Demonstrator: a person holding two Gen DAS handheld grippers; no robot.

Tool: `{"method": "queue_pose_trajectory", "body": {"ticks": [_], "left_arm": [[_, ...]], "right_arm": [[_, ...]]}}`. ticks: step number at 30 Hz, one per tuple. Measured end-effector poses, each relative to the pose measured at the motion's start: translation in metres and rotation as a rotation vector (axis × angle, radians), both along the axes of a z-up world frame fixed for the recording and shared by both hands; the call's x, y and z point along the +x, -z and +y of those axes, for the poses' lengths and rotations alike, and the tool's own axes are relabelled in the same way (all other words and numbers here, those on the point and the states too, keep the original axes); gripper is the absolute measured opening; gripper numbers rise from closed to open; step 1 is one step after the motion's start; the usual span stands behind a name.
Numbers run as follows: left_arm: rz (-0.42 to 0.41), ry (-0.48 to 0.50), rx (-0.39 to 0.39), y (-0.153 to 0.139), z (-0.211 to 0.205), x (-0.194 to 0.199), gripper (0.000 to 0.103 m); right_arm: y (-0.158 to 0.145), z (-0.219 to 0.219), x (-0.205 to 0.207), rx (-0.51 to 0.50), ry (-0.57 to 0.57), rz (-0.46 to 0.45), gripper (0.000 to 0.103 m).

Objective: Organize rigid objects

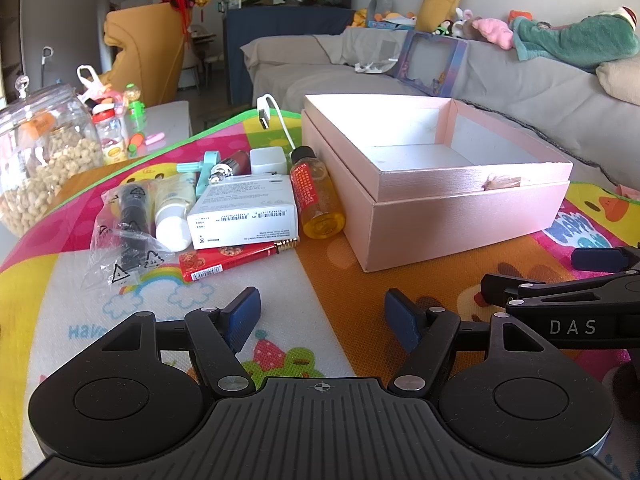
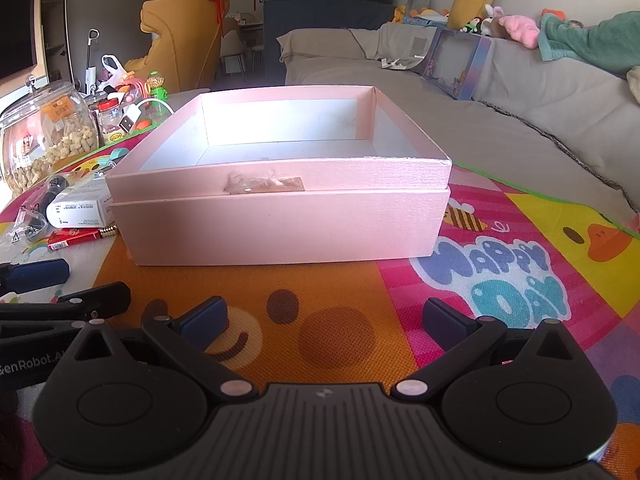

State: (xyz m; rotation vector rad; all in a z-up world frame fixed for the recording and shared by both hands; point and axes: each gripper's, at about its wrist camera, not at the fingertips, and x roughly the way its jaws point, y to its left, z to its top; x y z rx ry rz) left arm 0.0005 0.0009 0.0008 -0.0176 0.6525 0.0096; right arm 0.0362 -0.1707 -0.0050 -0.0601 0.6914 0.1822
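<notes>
Plainly, "HAPPY DAY" on the play mat (image 2: 500,280).

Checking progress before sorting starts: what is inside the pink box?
Nothing visible: the pink box shows bare white floor and walls. Its near wall hides the floor strip just behind it.

A colourful play mat (image 1: 360,280) carries the pink box (image 1: 460,220), white carton (image 1: 244,212) and amber bottle (image 1: 316,196)

left gripper (image 1: 322,318) open | pink box (image 1: 460,208) seemingly empty | clutter beside amber bottle (image 1: 316,196)
</notes>
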Motion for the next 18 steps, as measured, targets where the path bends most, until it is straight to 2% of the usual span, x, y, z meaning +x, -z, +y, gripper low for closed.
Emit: {"method": "queue_pose_trajectory", "body": {"ticks": [8, 10, 11, 13, 16, 18], "left_arm": [[-0.003, 0.002, 0.011, -0.002, -0.001, -0.002, 0.072], [-0.017, 0.019, -0.014, -0.004, 0.001, -0.003, 0.062], [-0.032, 0.038, -0.063, -0.007, 0.006, -0.007, 0.059], [-0.066, 0.062, -0.143, -0.023, 0.017, -0.022, 0.059], [-0.202, 0.012, -0.08, -0.063, 0.042, -0.053, 0.06], [-0.234, -0.069, -0.063, -0.084, 0.072, -0.066, 0.059]], "right_arm": [[-0.002, -0.002, 0.009, -0.006, -0.054, 0.032, 0.103], [-0.004, -0.005, 0.012, -0.004, -0.076, 0.056, 0.103], [-0.004, -0.005, 0.012, -0.011, -0.082, 0.059, 0.103], [-0.005, -0.004, 0.012, -0.018, -0.084, 0.066, 0.103], [-0.006, -0.005, 0.012, -0.02, -0.092, 0.073, 0.103], [-0.006, -0.006, 0.013, -0.016, -0.094, 0.08, 0.103]]}}
